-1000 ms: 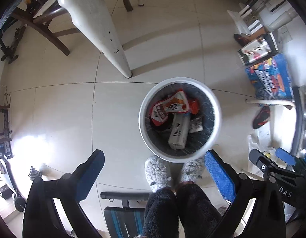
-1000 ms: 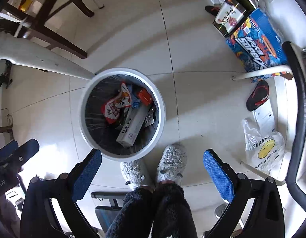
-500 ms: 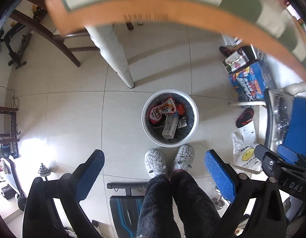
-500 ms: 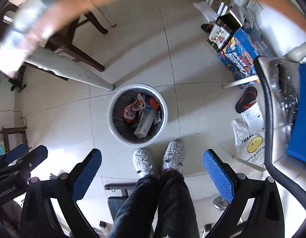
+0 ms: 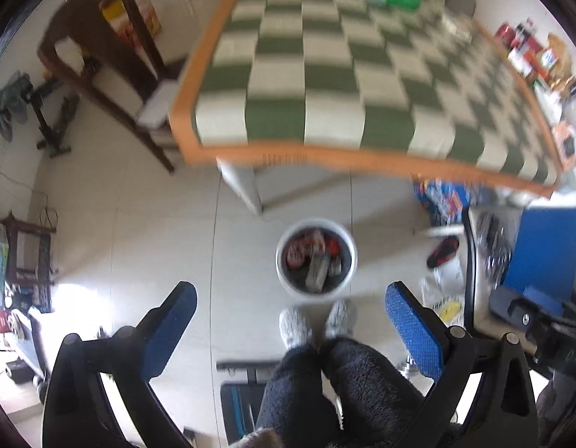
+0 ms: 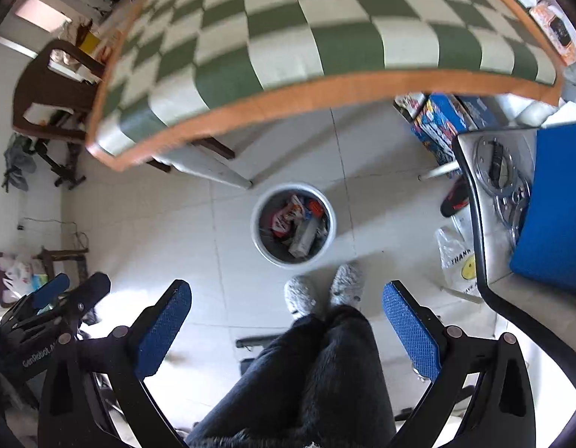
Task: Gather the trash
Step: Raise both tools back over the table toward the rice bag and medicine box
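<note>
On the floor (image 5: 146, 231), just before two grey slippers (image 5: 314, 323), a round white bin (image 5: 316, 259) with a dark liner, partly filled with trash (image 6: 293, 222): red-and-white wrappers, a pale box. Near it, a white leg of the green-checked table (image 5: 325, 86). Left gripper (image 5: 288, 332) wide open, empty; right gripper (image 6: 286, 328) wide open too, holding nothing.

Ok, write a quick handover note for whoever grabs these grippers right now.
Left gripper: open, holding nothing.
Right gripper: open, holding nothing.
Both are above the floor, looking down over the table edge.
White bin stands on the floor beside the table leg, in front of the person's slippers; it holds wrappers and a box.
Left: green item at the checkered table's far end looks like possible trash; too blurred to confirm.
</note>
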Motion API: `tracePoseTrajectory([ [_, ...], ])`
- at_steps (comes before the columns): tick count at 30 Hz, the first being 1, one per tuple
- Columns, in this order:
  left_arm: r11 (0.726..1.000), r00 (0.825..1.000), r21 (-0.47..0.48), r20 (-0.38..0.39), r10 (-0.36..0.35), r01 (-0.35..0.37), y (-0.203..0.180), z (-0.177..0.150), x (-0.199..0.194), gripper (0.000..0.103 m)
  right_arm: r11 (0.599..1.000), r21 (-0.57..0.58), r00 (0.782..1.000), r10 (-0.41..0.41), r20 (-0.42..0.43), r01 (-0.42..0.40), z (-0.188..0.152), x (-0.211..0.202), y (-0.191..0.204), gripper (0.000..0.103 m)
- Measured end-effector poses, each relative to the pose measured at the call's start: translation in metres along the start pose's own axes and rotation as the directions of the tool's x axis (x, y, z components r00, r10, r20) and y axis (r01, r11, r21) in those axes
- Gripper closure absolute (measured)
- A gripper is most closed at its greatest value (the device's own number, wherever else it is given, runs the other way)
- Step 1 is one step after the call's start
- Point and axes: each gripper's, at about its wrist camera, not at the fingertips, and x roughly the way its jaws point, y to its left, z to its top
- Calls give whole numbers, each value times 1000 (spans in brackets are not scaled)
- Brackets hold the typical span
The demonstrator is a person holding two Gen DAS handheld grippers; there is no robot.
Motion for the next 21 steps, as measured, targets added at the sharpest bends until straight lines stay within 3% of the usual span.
tracePoseTrajectory([
  [6,999,989,15,139,41,-44,-17,85,-38,0,998,42,992,47,119,-52,45,-56,7,0],
  [11,997,978,53,201,51,-62,-45,163,-48,0,994,83,978,49,201,-67,114,-89,-10,0],
  [16,995,977,71,210,49,-65,-88,254,-32,0,988,134,972,41,231,-73,210,-101,-47,0],
  [21,1000,990,14,138,21,-23,-129,356,7,0,987,145,975,32,222,-66,328,-92,-81,0],
])
